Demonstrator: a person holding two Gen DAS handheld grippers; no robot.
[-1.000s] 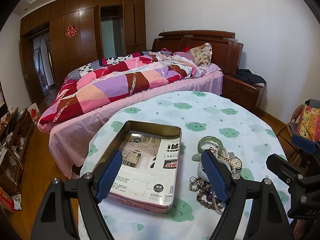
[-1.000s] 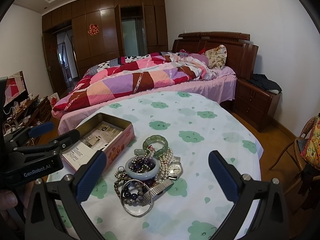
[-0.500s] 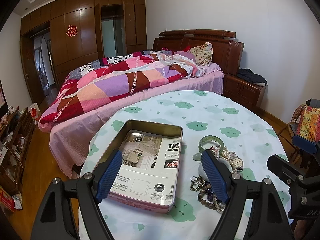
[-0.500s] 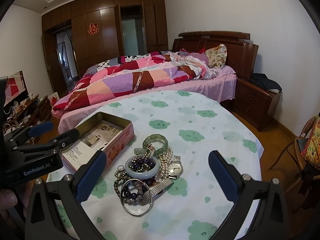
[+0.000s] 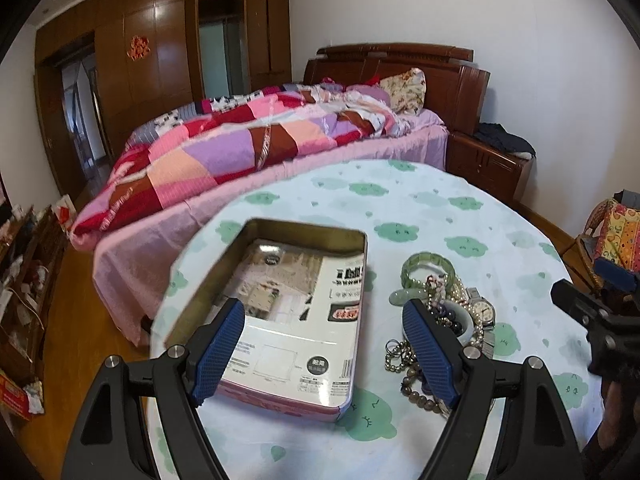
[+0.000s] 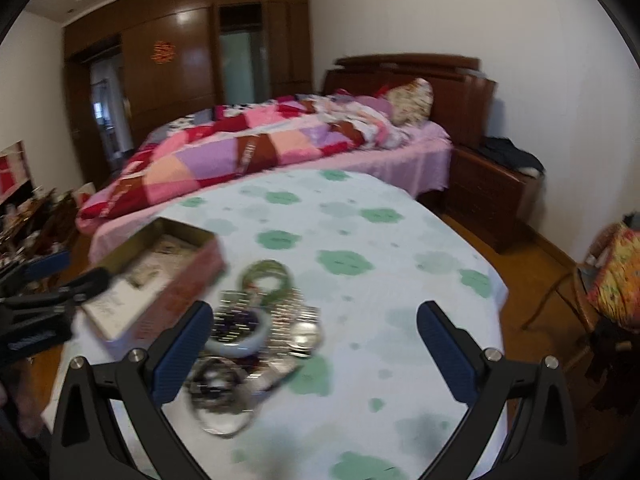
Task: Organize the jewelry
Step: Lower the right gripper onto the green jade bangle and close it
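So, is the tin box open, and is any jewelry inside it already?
Open: the tin box has no lid on it. Only a printed card lies inside; the jewelry pile sits beside it.

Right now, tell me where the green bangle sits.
In the left wrist view the green bangle lies on the table, at the far edge of the jewelry pile, right of the open tin.

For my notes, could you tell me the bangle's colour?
Green bangle, clearest in the left wrist view.
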